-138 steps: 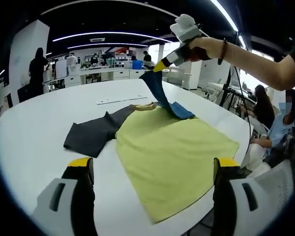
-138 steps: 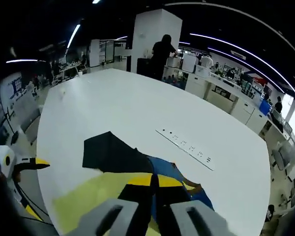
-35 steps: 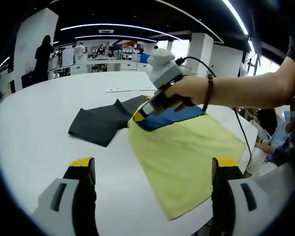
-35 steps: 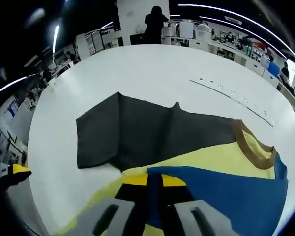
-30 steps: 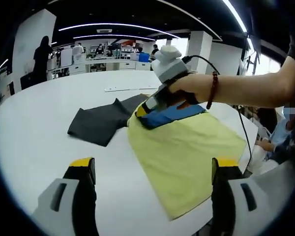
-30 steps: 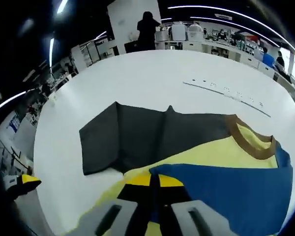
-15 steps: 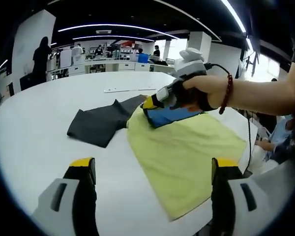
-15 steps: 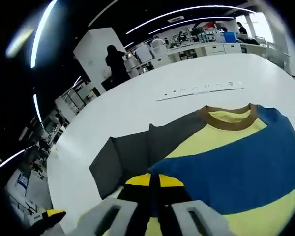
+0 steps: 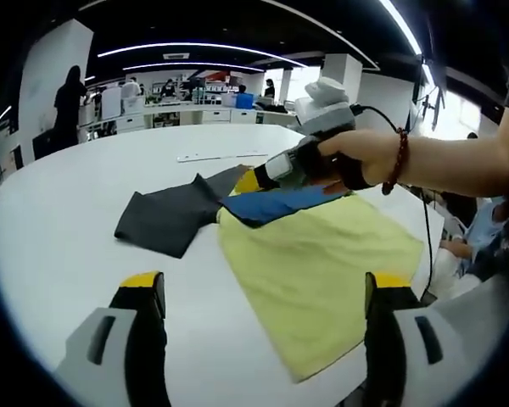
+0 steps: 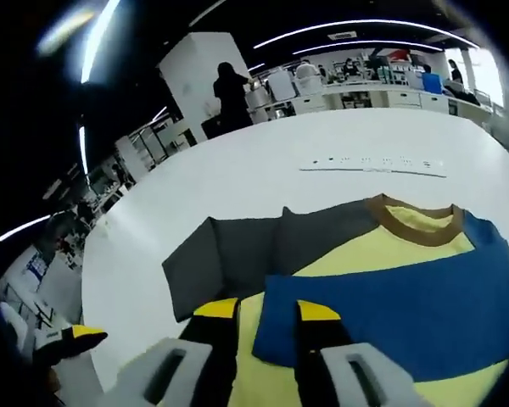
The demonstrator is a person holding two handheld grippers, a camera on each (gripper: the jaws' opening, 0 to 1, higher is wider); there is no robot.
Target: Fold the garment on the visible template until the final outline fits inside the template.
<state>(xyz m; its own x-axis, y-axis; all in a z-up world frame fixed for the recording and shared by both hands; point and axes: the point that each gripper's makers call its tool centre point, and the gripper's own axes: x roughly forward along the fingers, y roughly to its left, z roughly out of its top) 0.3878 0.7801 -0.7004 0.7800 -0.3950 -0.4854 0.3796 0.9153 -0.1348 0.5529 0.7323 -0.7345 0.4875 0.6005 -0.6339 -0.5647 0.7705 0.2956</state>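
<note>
A T-shirt lies flat on the white table [image 9: 59,246], with a yellow body [image 9: 322,254], a brown collar [image 10: 416,212], a grey sleeve [image 9: 165,219] spread to the left and a blue sleeve [image 9: 276,203] folded across the chest. My right gripper [image 10: 267,310] is open, its yellow-tipped jaws standing either side of the blue sleeve's [image 10: 390,314] corner edge. In the left gripper view a hand holds the right gripper [image 9: 248,181] low over that sleeve. My left gripper [image 9: 265,284] is wide open with nothing in it, back from the shirt's near side edge.
A long thin white strip [image 10: 373,163] lies on the table beyond the collar. The left gripper's yellow tip [image 10: 72,337] shows at the table's edge. A person in black [image 10: 229,93] stands beyond the far edge. Another person [image 9: 492,229] sits at the table's right side.
The right gripper carried the blue sleeve down and across the yellow body, then its jaws parted and let the sleeve go. My left gripper has stayed put.
</note>
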